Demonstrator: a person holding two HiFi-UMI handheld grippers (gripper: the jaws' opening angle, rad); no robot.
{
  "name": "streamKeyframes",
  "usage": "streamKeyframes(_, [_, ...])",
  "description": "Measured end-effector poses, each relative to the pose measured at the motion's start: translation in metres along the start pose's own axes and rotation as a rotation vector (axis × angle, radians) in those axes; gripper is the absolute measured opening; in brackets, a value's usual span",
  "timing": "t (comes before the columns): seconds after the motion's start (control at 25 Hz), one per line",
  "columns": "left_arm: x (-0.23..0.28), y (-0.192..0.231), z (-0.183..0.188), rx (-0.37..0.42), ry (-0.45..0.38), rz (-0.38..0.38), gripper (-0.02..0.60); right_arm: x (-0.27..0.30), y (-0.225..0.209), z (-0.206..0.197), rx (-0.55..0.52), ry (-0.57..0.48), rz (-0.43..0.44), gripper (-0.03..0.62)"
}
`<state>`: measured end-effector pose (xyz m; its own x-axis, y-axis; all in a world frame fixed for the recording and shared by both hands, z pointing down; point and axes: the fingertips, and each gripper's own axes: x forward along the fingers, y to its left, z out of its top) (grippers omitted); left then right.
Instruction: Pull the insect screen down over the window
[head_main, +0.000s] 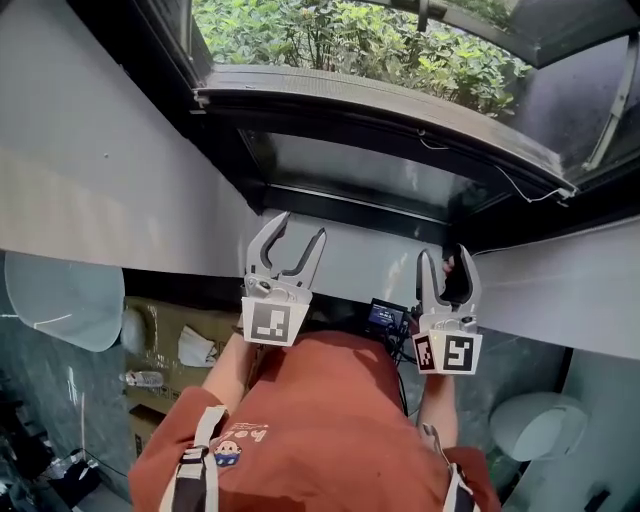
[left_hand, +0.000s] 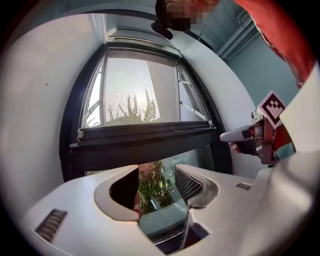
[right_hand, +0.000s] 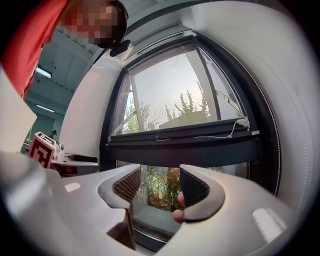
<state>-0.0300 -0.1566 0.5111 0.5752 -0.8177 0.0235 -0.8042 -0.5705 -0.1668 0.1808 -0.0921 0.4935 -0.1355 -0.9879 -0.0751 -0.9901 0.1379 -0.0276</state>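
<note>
Head view shows the left tongs (head_main: 301, 226) and right tongs (head_main: 445, 254) both open and empty, raised side by side, with the insect screen's dark bottom rail (head_main: 385, 118) ahead of them, touching neither, partway across the window (head_main: 350, 40).

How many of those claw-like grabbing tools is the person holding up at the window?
2. The left gripper is raised toward the window frame on the person's left, and the right gripper on the right. Both have their jaws apart.
</note>
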Motion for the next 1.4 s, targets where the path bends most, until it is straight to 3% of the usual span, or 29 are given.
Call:
streamKeyframes(0.32, [0.002, -0.0028, 0.0008, -0.003, -0.007, -0.007, 0.212, 0.0019, 0.0007, -0.0003, -0.021, 0.005, 0.006, 0.201])
streamKeyframes(0.92, [0.0012, -0.0025, 0.0036, -0.009, -0.017, 0.008, 0.088, 0.0057, 0.0091, -0.0016, -0.077, 0.023, 0.022, 0.087])
streamKeyframes(1.12, [0.0006, -0.002, 0.0044, -0.012, -0.02, 0.012, 0.057, 0.0068, 0.0072, -0.0013, -0.114, 0.023, -0.008, 0.009])
streamKeyframes(1.24, [0.0004, -0.0024, 0.0037, -0.02, -0.019, 0.007, 0.005, 0.0082, 0.0072, -0.0007, -0.125, 0.021, -0.013, 0.009])
streamKeyframes(1.4, [0.0, -0.0037, 0.0033, -0.003, -0.017, 0.001, 0.005, 0.0086, 0.0077, -0.0005, -0.137, 0.023, -0.015, 0.009])
